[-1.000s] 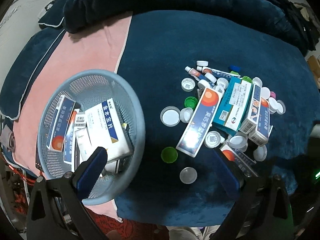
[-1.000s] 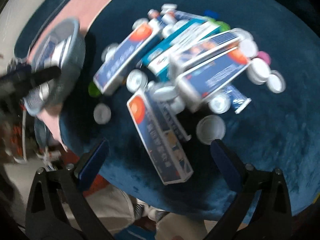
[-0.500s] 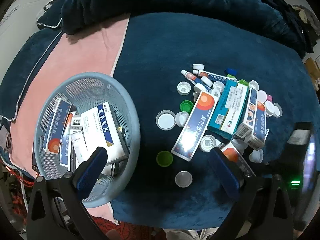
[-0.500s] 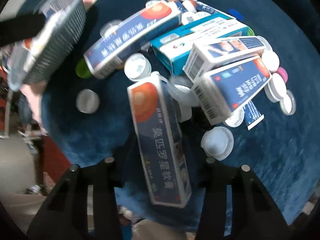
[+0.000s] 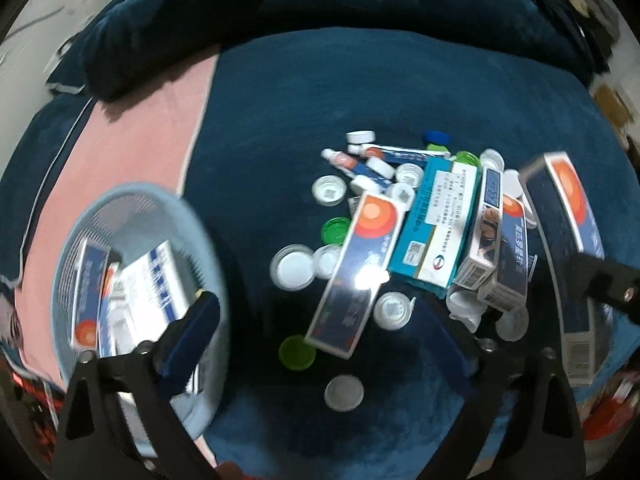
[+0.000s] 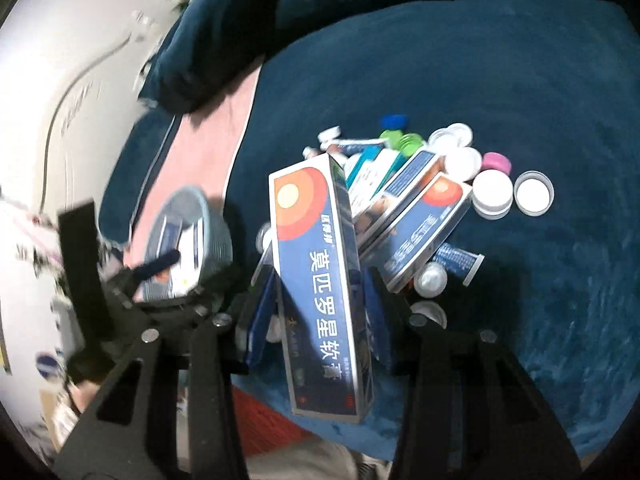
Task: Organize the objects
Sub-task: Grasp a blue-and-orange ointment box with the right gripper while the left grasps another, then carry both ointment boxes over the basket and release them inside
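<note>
The right tool [image 6: 320, 312] is pinching a navy ointment box [image 6: 320, 272], lifted off the pile. The left tool [image 5: 320, 332], jaws spread and just closing slightly, is gripping nothing beside the basket [image 5: 204, 232].

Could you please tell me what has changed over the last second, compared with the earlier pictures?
The right gripper closed on the blue ointment box at the near edge of the pile and lifted it off the blanket. The left gripper, jaws narrowing slightly but empty, drifted toward the pile. The basket and scattered caps stayed put.
</note>
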`<state>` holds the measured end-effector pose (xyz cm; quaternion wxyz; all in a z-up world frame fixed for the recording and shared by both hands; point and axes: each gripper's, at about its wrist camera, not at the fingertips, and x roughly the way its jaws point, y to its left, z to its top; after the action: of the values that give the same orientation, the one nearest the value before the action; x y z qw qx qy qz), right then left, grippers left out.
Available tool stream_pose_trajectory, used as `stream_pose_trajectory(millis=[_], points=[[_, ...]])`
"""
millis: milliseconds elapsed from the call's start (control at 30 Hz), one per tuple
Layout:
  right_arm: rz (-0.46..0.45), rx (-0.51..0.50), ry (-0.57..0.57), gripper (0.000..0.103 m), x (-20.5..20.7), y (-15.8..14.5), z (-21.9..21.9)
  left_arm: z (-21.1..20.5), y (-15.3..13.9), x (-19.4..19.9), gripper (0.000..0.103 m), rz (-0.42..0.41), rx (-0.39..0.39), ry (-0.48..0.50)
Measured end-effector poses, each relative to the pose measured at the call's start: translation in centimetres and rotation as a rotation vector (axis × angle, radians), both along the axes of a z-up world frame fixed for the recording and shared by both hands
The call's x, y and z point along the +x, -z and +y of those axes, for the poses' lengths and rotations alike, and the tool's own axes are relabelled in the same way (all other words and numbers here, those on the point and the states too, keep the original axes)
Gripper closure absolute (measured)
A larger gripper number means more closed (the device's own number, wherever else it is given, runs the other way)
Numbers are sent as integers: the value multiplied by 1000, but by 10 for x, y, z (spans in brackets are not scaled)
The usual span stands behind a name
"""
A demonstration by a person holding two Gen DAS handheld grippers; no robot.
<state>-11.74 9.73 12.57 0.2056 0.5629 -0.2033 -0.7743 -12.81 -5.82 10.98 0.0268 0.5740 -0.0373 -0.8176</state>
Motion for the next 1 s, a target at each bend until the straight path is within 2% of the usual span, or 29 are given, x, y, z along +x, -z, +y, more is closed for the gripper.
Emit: stream_pose_trajectory(millis=[167,400,433,500,533,667,867,1000], points=[[-8,-23,49,58,-12,6,-4,18,27,-15,16,-42,-99,81],[-3,-51,85,58,-22,8,12,23,60,-25,21,-113,-128,124],[-3,-53,87,58,-24,9,11,23,64,-27,25,-124,-129,127],[-2,-58,89,58,-25,8,12,22,70,-29,61,-143,-113,131],[-2,-60,91,58,-25,8,12,21,73,-29,64,-159,-94,129],[1,-62,88,58,-27,9,9,18,66,-25,64,-151,-52,123],[6,-66,80,58,-27,7,1,4,36,-16,64,-102,34,76],[11,-76,74,58,-26,5,-7,-6,13,-6,64,-59,59,54]])
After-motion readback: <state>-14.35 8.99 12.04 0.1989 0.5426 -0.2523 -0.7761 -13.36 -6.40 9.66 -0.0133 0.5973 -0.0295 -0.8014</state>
